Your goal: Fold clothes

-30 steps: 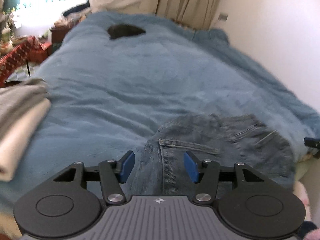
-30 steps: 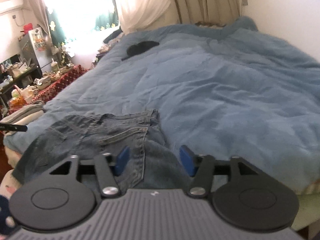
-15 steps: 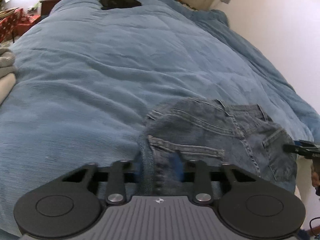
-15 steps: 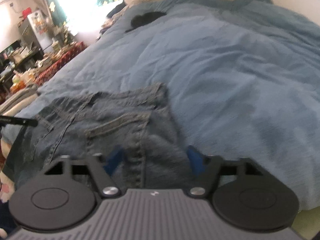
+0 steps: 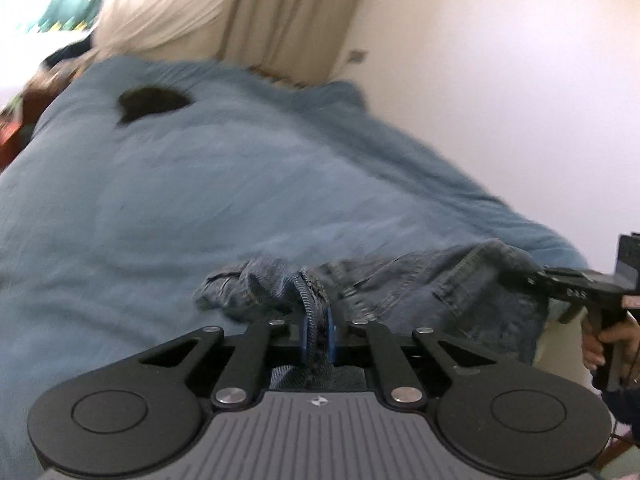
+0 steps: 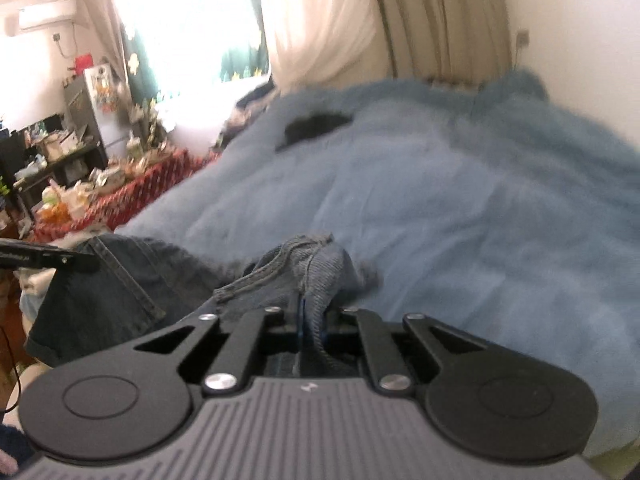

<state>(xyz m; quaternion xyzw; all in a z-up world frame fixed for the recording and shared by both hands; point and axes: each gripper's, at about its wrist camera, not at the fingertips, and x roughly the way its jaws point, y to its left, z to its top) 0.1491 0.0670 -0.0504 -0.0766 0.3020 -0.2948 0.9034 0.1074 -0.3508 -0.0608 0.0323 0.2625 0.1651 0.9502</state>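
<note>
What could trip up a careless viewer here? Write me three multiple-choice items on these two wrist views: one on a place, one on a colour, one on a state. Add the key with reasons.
1. Where does the dark object lie?
A. On the far part of the bed
B. Between the gripper fingers
C. On the jeans

2. What colour is the blanket over the bed?
A. Red
B. Blue
C. White

3. How does the left gripper stand?
A. Wide open above the bed
B. Shut on nothing
C. Shut on a fold of the jeans

Key: 1 A, the dark patch sits on the blanket far beyond the denim; 2 B, both views show blue cloth across the bed; 3 C, bunched denim is pinched between the blue pads, as it is in the right gripper.
</note>
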